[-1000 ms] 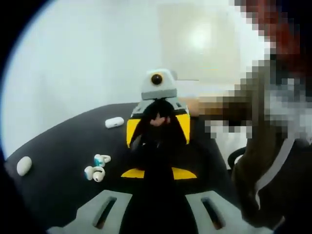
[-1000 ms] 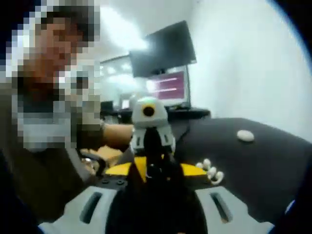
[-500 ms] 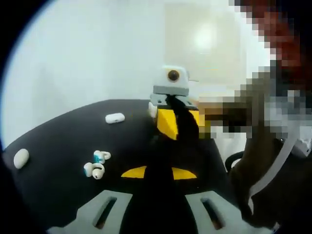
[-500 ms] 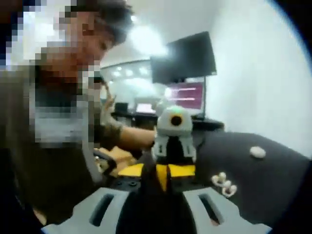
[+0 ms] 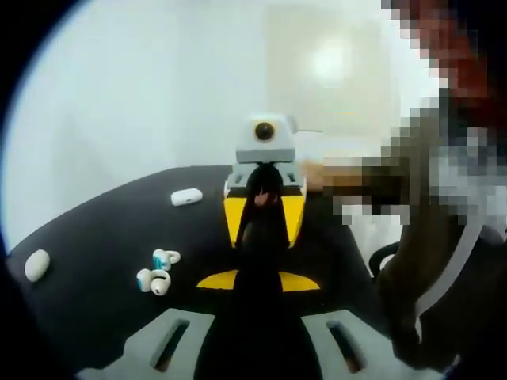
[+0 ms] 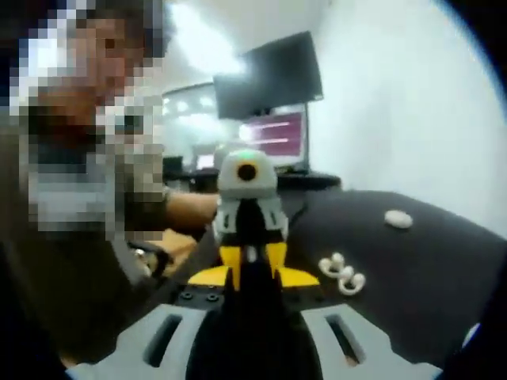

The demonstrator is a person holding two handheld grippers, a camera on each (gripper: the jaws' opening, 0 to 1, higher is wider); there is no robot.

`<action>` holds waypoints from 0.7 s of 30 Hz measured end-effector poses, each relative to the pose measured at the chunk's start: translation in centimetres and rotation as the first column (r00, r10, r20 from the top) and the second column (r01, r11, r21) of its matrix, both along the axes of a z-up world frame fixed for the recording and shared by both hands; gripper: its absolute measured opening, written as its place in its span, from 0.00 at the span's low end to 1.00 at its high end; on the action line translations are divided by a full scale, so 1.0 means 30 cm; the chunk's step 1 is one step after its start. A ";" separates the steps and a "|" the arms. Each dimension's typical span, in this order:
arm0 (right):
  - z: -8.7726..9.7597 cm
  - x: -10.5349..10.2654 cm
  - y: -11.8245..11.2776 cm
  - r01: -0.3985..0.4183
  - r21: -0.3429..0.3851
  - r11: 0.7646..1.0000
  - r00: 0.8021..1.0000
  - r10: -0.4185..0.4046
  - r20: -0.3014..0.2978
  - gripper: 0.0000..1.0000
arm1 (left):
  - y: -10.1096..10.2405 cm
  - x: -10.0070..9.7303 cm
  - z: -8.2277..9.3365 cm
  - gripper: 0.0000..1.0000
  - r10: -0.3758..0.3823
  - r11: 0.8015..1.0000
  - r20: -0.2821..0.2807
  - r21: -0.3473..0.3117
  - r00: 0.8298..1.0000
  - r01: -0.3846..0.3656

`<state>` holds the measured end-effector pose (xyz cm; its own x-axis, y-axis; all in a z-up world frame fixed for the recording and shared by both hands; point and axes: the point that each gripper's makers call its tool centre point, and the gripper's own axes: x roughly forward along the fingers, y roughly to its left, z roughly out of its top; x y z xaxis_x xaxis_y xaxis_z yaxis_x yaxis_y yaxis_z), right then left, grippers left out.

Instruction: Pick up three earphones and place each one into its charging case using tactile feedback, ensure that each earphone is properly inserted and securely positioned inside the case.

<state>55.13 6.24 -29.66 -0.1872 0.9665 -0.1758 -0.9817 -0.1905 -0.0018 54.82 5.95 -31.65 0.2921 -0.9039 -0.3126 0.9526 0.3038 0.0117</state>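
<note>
A small cluster of white earphones (image 5: pixel 158 271) with teal parts lies on the black table (image 5: pixel 95 237), left of my left gripper (image 5: pixel 257 273). Its black, yellow-tipped jaws stand shut with nothing seen between them. One white charging case (image 5: pixel 186 196) rests further back, and a second case (image 5: pixel 36 265) sits at the far left edge. The right gripper (image 5: pixel 264 218) faces my left one from just beyond it. In the right gripper view the right gripper (image 6: pixel 252 269) is shut, the left gripper (image 6: pixel 247 229) stands opposite, and the earphones (image 6: pixel 342 275) and a case (image 6: pixel 398 219) lie to the right.
A person in an olive sleeve (image 5: pixel 444 261) stands close on the right of the left gripper view and holds both grippers. A dark monitor (image 6: pixel 269 79) and a lit screen (image 6: pixel 273 138) stand behind the table. A white wall (image 5: pixel 142 95) backs the far side.
Half a second ago the right gripper had lifted and turned aside; it has since dropped back and faces the left gripper again. Earphones and cases lie where they were.
</note>
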 end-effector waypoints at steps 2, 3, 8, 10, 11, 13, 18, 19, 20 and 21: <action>-0.017 0.000 0.006 0.003 -0.026 1.000 1.000 -0.003 0.005 0.19 | 0.000 0.001 -0.001 0.15 -0.003 1.000 0.001 0.000 1.000 0.003; -0.015 0.001 0.004 0.006 -0.026 1.000 1.000 -0.005 0.020 0.18 | -0.001 0.000 -0.003 0.15 -0.005 1.000 0.009 0.001 1.000 0.005; -0.010 0.006 -0.017 0.003 -0.052 0.999 0.997 -0.008 -0.080 0.18 | 0.009 0.009 0.014 0.21 -0.011 1.000 0.100 -0.008 0.995 0.012; -0.010 0.018 -0.020 0.024 -0.070 0.997 0.987 -0.035 -0.155 0.18 | 0.013 0.013 0.024 0.22 -0.008 1.000 0.109 -0.022 0.994 0.010; -0.012 0.019 -0.021 0.025 -0.080 0.996 0.981 -0.040 -0.188 0.18 | 0.015 0.028 0.038 0.25 0.003 1.000 0.160 -0.028 0.987 0.002; -0.017 0.026 -0.016 0.028 -0.109 0.994 0.951 -0.060 -0.303 0.18 | 0.013 0.028 0.050 0.31 0.001 1.000 0.278 -0.013 0.961 0.003; -0.029 0.052 -0.006 0.026 -0.194 0.981 0.841 -0.126 -0.527 0.18 | 0.010 0.053 0.056 0.35 0.029 0.999 0.425 0.019 0.905 -0.041; -0.030 0.054 -0.005 0.027 -0.205 0.978 0.827 -0.137 -0.545 0.18 | 0.010 0.063 0.057 0.36 0.037 0.999 0.414 0.014 0.909 -0.047; -0.034 0.055 0.000 0.028 -0.225 0.974 0.802 -0.156 -0.577 0.18 | 0.010 0.066 0.055 0.36 0.039 0.999 0.410 0.013 0.911 -0.049; -0.036 0.059 0.001 0.029 -0.243 0.970 0.774 -0.175 -0.608 0.18 | 0.010 0.070 0.055 0.35 0.039 0.999 0.411 0.014 0.911 -0.049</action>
<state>56.89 6.28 -30.73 -0.2283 0.9400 -0.2535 -0.7665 -0.0129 0.6422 56.94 6.24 -30.01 0.4385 -0.8810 -0.1774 0.8481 0.3403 0.4061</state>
